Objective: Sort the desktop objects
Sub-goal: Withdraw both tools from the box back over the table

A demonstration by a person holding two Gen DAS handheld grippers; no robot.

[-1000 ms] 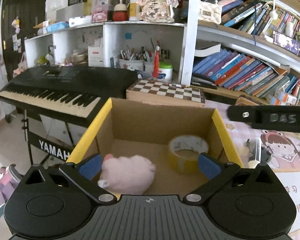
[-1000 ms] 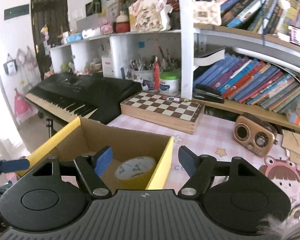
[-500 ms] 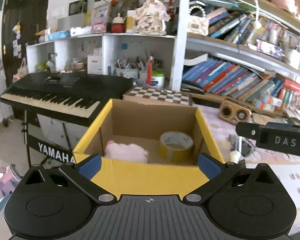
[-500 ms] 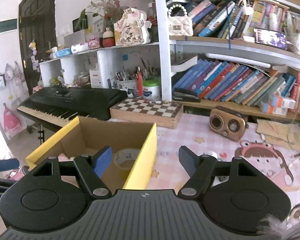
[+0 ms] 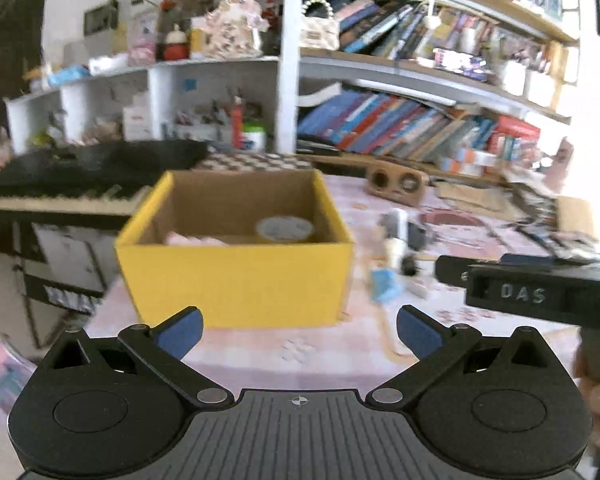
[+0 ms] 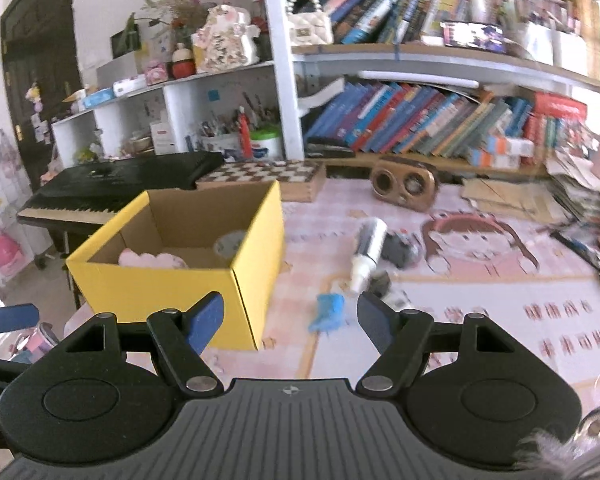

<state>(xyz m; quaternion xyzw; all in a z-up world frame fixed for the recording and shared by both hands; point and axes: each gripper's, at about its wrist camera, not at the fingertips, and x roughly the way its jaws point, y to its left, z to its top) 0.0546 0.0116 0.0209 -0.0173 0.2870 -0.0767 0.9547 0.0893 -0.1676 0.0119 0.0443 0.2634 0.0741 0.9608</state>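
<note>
A yellow cardboard box [image 5: 236, 280] [image 6: 160, 292] stands at the desk's left end. Inside lie a pink plush toy [image 6: 152, 259] [image 5: 196, 239] and a roll of tape [image 5: 285, 229] [image 6: 229, 243]. My left gripper [image 5: 299, 330] hangs open and empty in front of the box. My right gripper [image 6: 291, 318] is open and empty too, right of the box; its side shows as a black bar [image 5: 532, 292] in the left wrist view. On the pink mat lie a small blue object [image 6: 329, 312] [image 5: 384, 284], a white tube [image 6: 369, 248] and a dark item [image 6: 400, 246].
A chessboard [image 6: 268, 174] and a wooden radio [image 6: 404, 188] sit behind the box by the bookshelf [image 6: 420, 128]. A black keyboard [image 6: 112, 184] stands off the desk's left edge. Papers and cardboard [image 6: 512, 196] pile at the right. A hand [image 5: 596, 380] grips the right tool.
Both grippers have drawn back from over the box, whose yellow front face now shows in full. The right one also swung right, bringing the loose items on the mat into view.
</note>
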